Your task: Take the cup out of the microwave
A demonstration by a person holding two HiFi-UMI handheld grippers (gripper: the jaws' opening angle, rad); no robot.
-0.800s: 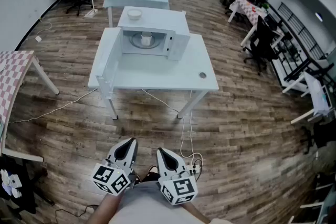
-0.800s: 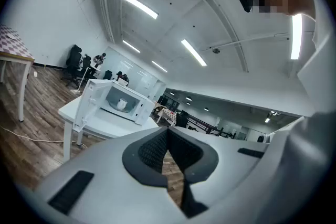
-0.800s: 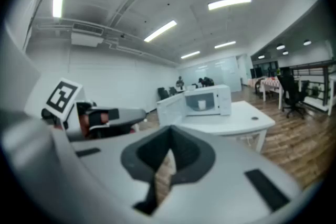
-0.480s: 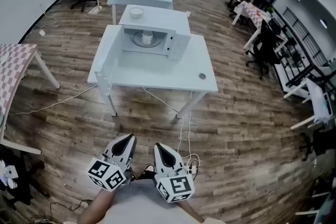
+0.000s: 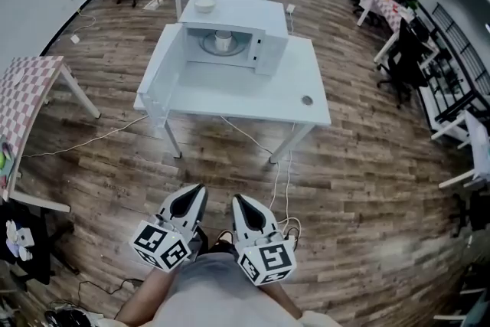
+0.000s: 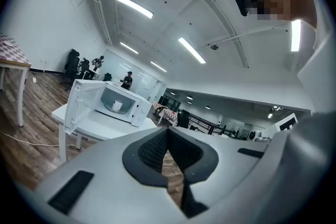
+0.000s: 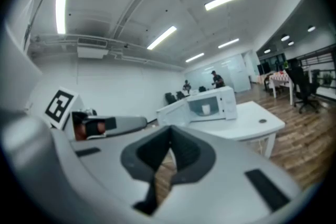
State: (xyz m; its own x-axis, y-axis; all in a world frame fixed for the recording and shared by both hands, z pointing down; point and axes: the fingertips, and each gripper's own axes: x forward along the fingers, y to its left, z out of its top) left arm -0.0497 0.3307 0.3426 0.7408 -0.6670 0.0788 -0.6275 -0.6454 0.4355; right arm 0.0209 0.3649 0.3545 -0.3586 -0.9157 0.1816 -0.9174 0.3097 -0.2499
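Compared with the earlier head view, the white worktop (image 5: 253, 96) and the microwave (image 5: 264, 50) on it appear slightly larger and sit a little further up and to the right of the frame. The left tongs (image 5: 197, 192) and right tongs (image 5: 239, 201) remain side by side at the lower centre, above the wooden floor (image 5: 367, 188) and well apart from the worktop. Both are clenched, pads together, with nothing between them. The microwave door (image 5: 158, 80) stands swung open to the left. The cup (image 5: 223, 40) stands upright inside the cavity, on the round turntable (image 5: 208, 46), untouched. A small bowl (image 5: 204, 4) rests on top of the microwave; whether anything is in it cannot be told. A cable (image 5: 272, 165) hangs from the worktop to the floor.
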